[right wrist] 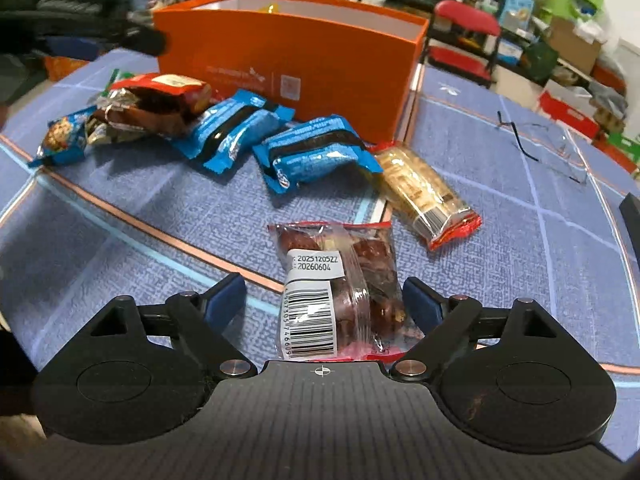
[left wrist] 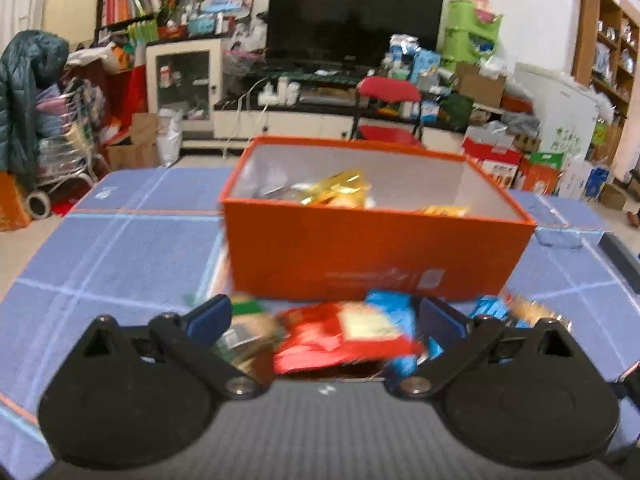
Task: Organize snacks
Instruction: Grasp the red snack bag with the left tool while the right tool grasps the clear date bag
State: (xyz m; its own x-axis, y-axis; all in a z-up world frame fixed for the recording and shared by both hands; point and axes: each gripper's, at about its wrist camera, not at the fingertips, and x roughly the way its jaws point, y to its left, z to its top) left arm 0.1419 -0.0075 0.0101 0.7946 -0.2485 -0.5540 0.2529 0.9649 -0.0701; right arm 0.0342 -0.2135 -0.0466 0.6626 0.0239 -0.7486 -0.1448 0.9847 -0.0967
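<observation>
An orange box (left wrist: 376,248) stands on the blue cloth with gold and yellow snack packs (left wrist: 336,190) inside; it also shows in the right wrist view (right wrist: 288,56). My left gripper (left wrist: 326,320) is open above a red packet (left wrist: 340,340), with blue packets (left wrist: 392,308) and a green-topped pack (left wrist: 248,320) beside it. My right gripper (right wrist: 324,300) is open around a clear packet of dark red snacks with a barcode label (right wrist: 332,284). Two blue packets (right wrist: 316,152), a cracker pack (right wrist: 424,192) and a red packet (right wrist: 160,96) lie before the box.
Glasses (right wrist: 540,144) lie on the cloth at the right. A dark object (left wrist: 620,256) sits at the table's right edge. A red chair (left wrist: 388,108), a TV stand and clutter stand beyond the table. The left gripper appears blurred at upper left (right wrist: 80,36).
</observation>
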